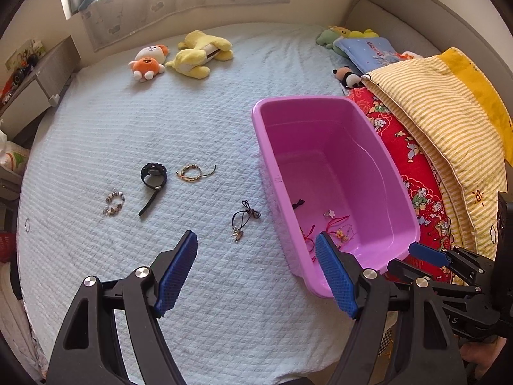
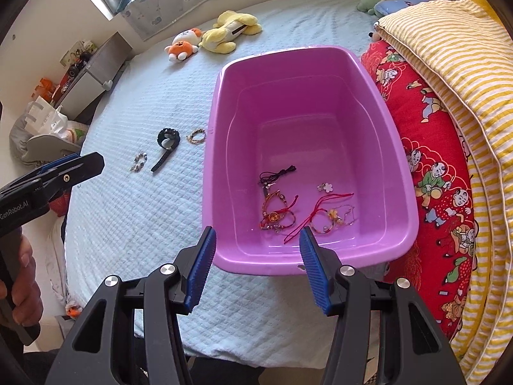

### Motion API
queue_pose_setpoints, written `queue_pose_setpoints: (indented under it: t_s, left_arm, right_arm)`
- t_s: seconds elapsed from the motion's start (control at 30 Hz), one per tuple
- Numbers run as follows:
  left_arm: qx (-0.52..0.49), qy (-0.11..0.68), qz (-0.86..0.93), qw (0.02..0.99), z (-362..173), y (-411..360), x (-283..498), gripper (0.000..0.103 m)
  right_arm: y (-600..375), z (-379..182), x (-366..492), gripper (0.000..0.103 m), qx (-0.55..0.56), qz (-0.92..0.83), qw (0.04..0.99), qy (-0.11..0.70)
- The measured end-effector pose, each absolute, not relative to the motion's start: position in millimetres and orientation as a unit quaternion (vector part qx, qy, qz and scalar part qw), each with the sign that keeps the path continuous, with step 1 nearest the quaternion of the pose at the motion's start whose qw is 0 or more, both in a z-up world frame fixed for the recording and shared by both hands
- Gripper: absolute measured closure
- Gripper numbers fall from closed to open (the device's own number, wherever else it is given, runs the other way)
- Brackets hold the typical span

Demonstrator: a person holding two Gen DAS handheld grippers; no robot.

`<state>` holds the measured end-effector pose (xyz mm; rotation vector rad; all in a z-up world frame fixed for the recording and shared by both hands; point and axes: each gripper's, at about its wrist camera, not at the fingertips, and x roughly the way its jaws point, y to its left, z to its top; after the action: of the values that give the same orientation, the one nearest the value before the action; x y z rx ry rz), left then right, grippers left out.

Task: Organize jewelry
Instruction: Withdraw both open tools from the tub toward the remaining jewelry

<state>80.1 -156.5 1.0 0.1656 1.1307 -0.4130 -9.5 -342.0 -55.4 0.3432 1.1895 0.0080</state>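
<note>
On the bed (image 1: 128,128), going left to right in the left wrist view, a bead bracelet (image 1: 113,203) lies at 9 o'clock from the picture's centre, a black watch (image 1: 153,182) just right of it with its strap trailing toward 7 o'clock, then a braided bracelet (image 1: 192,173), all apart from one another. A black cord necklace (image 1: 244,220) with a small pendant lies near the centre, close to the tub's left wall but not touching it. The left gripper (image 1: 256,272) hangs above the bed at 6 o'clock, its jaws wide and holding nothing, the necklace showing beyond the gap. The pink tub (image 1: 320,102) stands at 3 o'clock against a red quilt (image 1: 413,173), with a striped quilt (image 1: 433,102) farther right. Two plush toys (image 1: 179,56) lie at 11 o'clock near the far edge of the bed. In the right wrist view, a hand (image 2: 22,276) at 8 o'clock grips the left tool's handle. The right gripper (image 2: 258,272) hangs over the tub's near rim at 6 o'clock, jaws about half apart and holding nothing. In the tub's near end lie a black cord (image 2: 277,173), red-string bracelets (image 2: 277,216), a flower charm (image 2: 327,187) and a second red-string bracelet (image 2: 323,218).
</note>
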Motion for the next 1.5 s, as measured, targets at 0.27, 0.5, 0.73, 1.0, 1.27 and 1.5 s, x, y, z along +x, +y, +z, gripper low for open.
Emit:
queue_pose_setpoints:
  t_s: [0.27,0.5,0.73,1.0,1.27,1.5]
  left_arm:
    - [0.074,0.533,-0.175,0.825,5.2,-119.5,65.1,0.026]
    - [0.065,0.548,-0.145,0.822,-2.5,-77.0,57.3,0.025]
    - [0.054,0.56,-0.116,0.818,-12.3,-25.7,59.9,0.024]
    - [0.056,0.565,-0.122,0.814,-25.0,36.4,76.6,0.023]
    - [0.098,0.551,-0.168,0.812,-41.6,84.2,100.2,0.02]
    - [0.115,0.533,-0.214,0.81,-60.2,105.4,125.4,0.019]
  right_arm:
    - [-303.4,-55.9,-11.6,0.049,0.146,0.038,0.812,0.563]
    - [-273.2,-57.9,-4.3,0.047,0.143,0.061,0.811,0.564]
    - [-236.2,-63.2,6.2,0.047,0.144,0.067,0.809,0.566]
    - [-179.9,-70.3,16.2,0.046,0.15,0.049,0.803,0.575]
    - [-125.6,-82.2,24.8,0.042,0.189,-0.007,0.797,0.574]
    - [-100.1,-98.5,30.9,0.042,0.239,-0.073,0.798,0.548]
